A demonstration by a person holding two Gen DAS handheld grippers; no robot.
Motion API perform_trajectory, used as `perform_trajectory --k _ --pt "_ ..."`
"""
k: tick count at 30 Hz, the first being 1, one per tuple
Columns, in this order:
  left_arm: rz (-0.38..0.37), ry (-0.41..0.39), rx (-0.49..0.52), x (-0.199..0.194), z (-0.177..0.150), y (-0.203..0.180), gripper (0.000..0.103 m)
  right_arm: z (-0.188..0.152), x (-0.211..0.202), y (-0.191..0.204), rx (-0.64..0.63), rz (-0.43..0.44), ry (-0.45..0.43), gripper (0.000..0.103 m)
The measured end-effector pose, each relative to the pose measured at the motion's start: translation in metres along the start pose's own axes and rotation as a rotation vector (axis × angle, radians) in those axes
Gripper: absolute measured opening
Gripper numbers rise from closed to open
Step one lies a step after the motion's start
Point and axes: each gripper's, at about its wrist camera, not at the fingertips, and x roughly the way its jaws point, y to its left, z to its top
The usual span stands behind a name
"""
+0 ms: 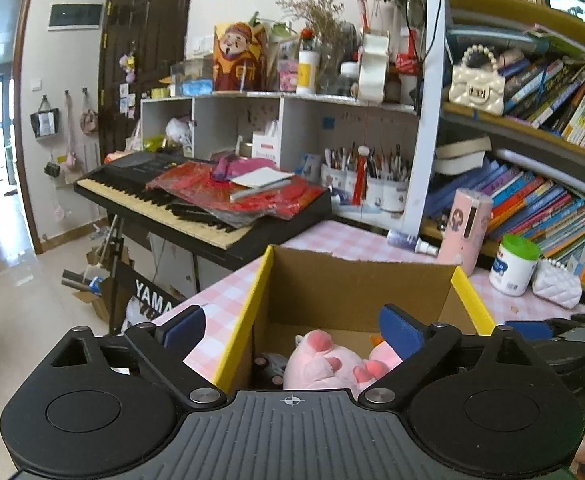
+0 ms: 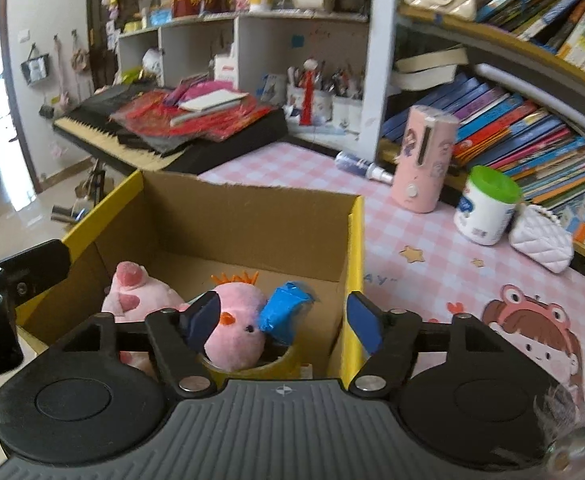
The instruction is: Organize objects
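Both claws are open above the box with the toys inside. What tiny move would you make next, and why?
Probably lift the right gripper clear of the cardboard box and swing toward the green-lidded jar. Its fingers hold nothing, the pink bird plush lies inside, and the jar stands on the table.

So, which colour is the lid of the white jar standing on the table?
Green. The lid of the white jar shows best in the right wrist view.

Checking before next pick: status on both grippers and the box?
Left gripper open, empty. Right gripper open, empty. Pink bird plush and pink paw plush in cardboard box. Nothing in the way.
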Motion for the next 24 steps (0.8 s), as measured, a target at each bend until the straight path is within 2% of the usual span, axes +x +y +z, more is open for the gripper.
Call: perform_trajectory --k 3,11,17,24 --pt "-0.009 -0.018 -0.008 -0.013 -0.001 0.004 0.098 -0.005 -0.020 -0.002 0.020 -0.048 -0.047 0.083" --pt "0.016 -0.036 0.022 -0.042 -0.015 0.011 0.098 -0.028 -0.064 -0.005 0.073 -0.181 -0.116 0.091" --pt "0.028 0.008 0.063 -0.063 -0.037 0.012 0.098 -0.063 -0.088 0.000 0.092 -0.257 -0.079 0.092" --pt "0.041 0.048 0.116 -0.091 -0.062 0.005 0.099 -0.104 -0.115 0.019 0.076 -0.354 -0.016 0.100"
